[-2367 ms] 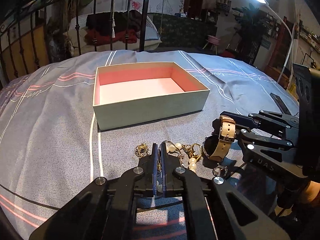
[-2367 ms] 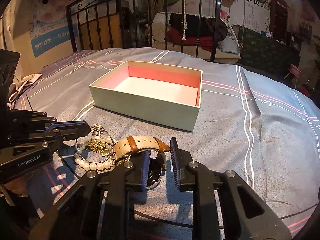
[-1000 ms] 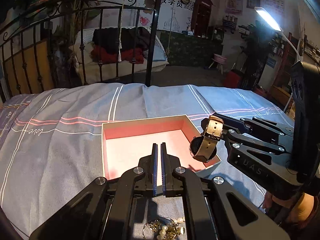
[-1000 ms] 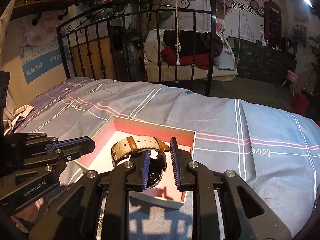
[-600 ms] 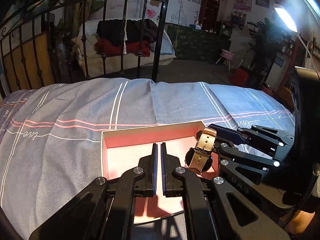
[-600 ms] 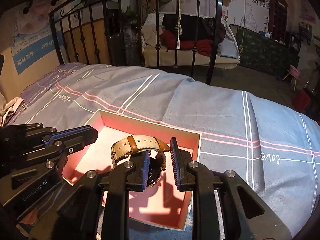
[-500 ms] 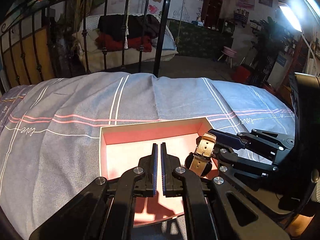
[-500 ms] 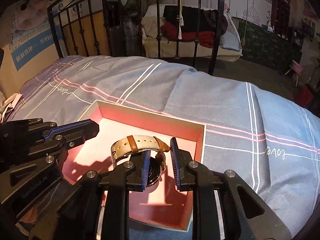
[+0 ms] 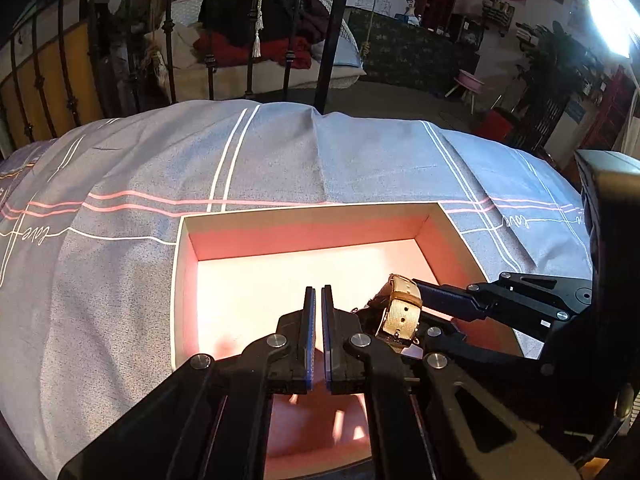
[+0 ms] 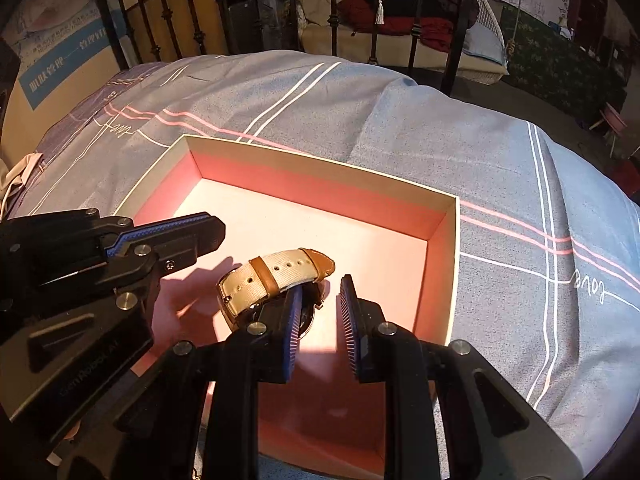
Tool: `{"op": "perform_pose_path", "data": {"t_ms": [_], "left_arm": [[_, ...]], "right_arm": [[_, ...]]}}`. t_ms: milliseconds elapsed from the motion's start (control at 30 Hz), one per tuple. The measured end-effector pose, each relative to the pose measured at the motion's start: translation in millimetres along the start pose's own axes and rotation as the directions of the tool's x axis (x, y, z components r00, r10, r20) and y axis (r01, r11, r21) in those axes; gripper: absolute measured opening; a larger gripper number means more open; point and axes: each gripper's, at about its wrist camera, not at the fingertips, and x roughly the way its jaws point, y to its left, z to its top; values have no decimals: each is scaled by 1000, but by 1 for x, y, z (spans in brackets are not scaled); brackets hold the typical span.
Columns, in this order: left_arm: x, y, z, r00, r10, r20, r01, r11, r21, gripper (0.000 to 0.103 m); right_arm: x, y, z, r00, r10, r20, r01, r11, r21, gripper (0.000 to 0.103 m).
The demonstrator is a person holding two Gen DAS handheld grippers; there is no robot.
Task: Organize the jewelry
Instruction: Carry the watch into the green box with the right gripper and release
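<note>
An open box with a pink inside (image 9: pixel 304 236) (image 10: pixel 440 216) lies on the bed. A watch with a beige and brown strap (image 10: pixel 276 276) (image 9: pixel 400 308) is inside the box, lying against the left finger of my right gripper (image 10: pixel 320 316). That gripper's jaws stand apart over the box floor, with the watch at the left pad and a gap to the right pad. My left gripper (image 9: pixel 318 320) is shut with nothing seen between its pads, held over the box's left part. It shows in the right wrist view (image 10: pixel 172 232) too.
The bed is covered by a blue-grey sheet with pink and white stripes (image 9: pixel 120 240) (image 10: pixel 520 184). A black iron bed frame (image 9: pixel 332 32) stands at the far end, with a second bed and clothes behind it.
Both grippers moved from the jewelry pile over to the box and down into it. The right gripper's jaws have opened wider and the watch now rests lower in the box.
</note>
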Motion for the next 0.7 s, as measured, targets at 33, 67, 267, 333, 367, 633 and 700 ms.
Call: {"op": "perform_pose_path", "data": {"t_ms": [33, 67, 267, 333, 367, 633, 700], "left_arm": [[2, 0, 0, 1000, -1, -6, 1, 1000, -1, 3], [3, 0, -1, 1000, -1, -10, 1, 1000, -2, 3], [6, 2, 0, 1000, 0, -25, 0, 1000, -15, 5], [4, 2, 0, 1000, 4, -24, -4, 1000, -10, 16], [3, 2, 0, 1000, 15, -18, -16, 1000, -8, 30], [-38, 10, -3, 997, 13, 81, -9, 999, -50, 68], [-52, 11, -10, 994, -1, 105, 6, 998, -55, 72]], "right_arm": [[1, 2, 0, 1000, -2, -7, 2, 1000, -13, 21], [1, 4, 0, 1000, -15, -9, 15, 1000, -28, 21], [-4, 5, -4, 999, -40, 3, 40, 998, -48, 46], [-8, 7, -5, 997, -70, 13, 71, 996, -62, 67], [-11, 8, -6, 997, -79, 22, 80, 994, -72, 67], [-53, 10, -29, 982, -163, 94, 172, 981, -92, 84], [-65, 7, -41, 980, -162, 116, 170, 983, -67, 84]]}}
